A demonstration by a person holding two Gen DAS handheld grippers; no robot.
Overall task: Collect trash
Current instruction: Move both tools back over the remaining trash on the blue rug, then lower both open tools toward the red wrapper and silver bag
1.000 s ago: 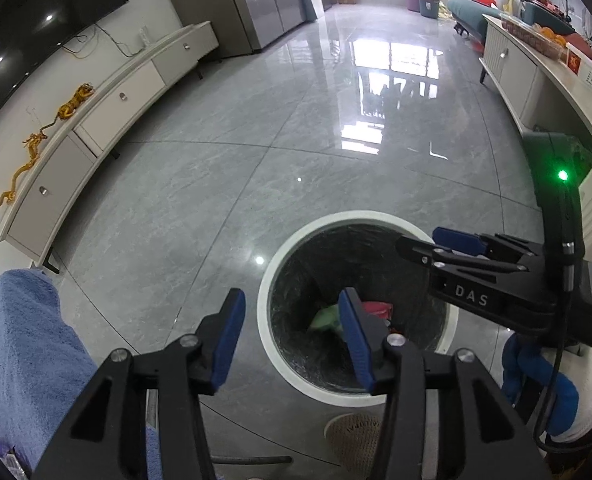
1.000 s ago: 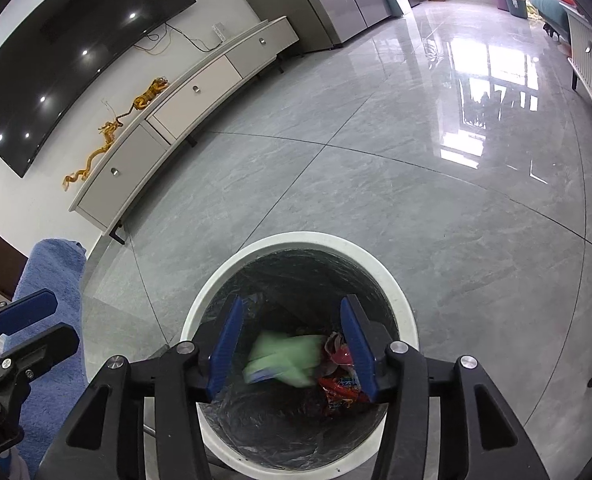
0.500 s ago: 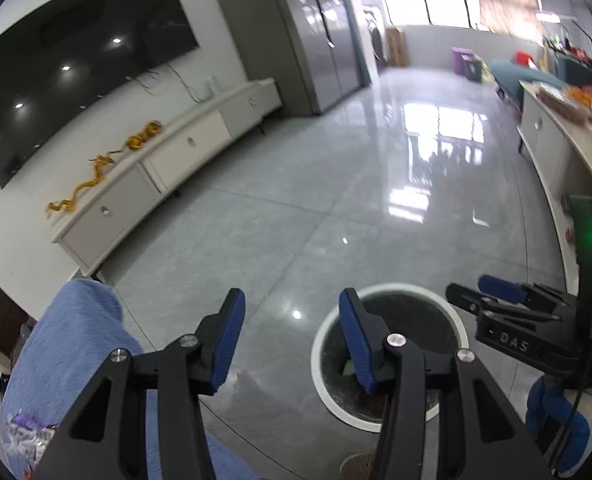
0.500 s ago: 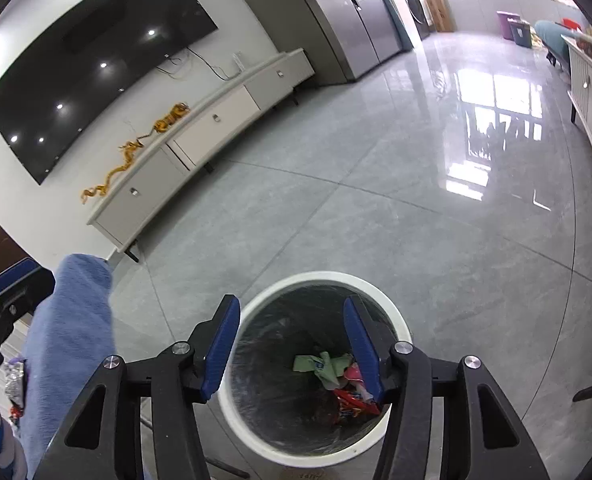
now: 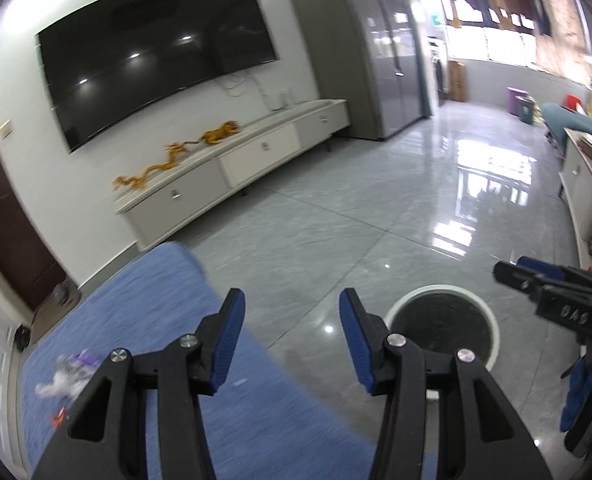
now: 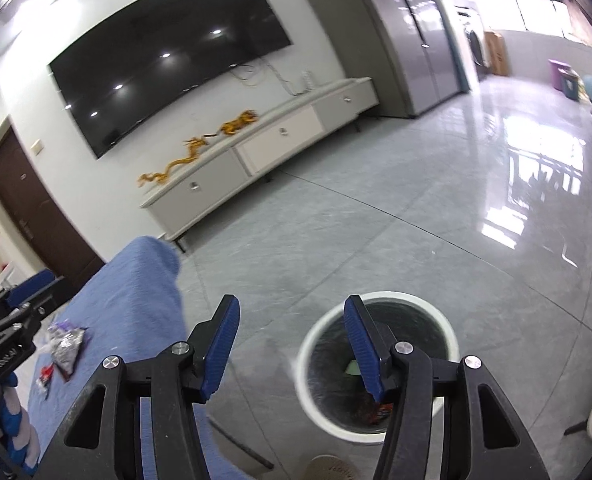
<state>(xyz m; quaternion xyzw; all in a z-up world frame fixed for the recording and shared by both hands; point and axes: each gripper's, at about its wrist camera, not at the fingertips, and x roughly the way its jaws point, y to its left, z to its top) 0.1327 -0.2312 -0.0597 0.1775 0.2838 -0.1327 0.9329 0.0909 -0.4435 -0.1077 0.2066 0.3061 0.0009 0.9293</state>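
A white round trash bin [image 5: 491, 320] with a black liner stands on the grey floor; in the right wrist view [image 6: 375, 430] it holds green and red wrappers [image 6: 351, 368]. A blue-covered surface [image 6: 136, 300] lies to the left with crumpled wrappers [image 6: 66, 346] on it, blurred in the left wrist view [image 5: 68, 372]. My left gripper [image 5: 292, 340] is open and empty above the blue surface's edge. My right gripper [image 6: 292, 344] is open and empty, up and left of the bin. The right gripper also shows at the left wrist view's right edge [image 5: 535, 276].
A long white TV cabinet [image 6: 264, 152] with a gold dragon ornament [image 6: 200, 148] runs along the left wall under a big black TV [image 6: 168, 52]. A white counter [image 5: 583, 196] lines the right side. A dark door [image 6: 36, 200] stands at far left.
Both grippers have risen and swung left, away from over the bin toward the blue surface. The green wrapper that was falling from the right gripper now lies in the bin.
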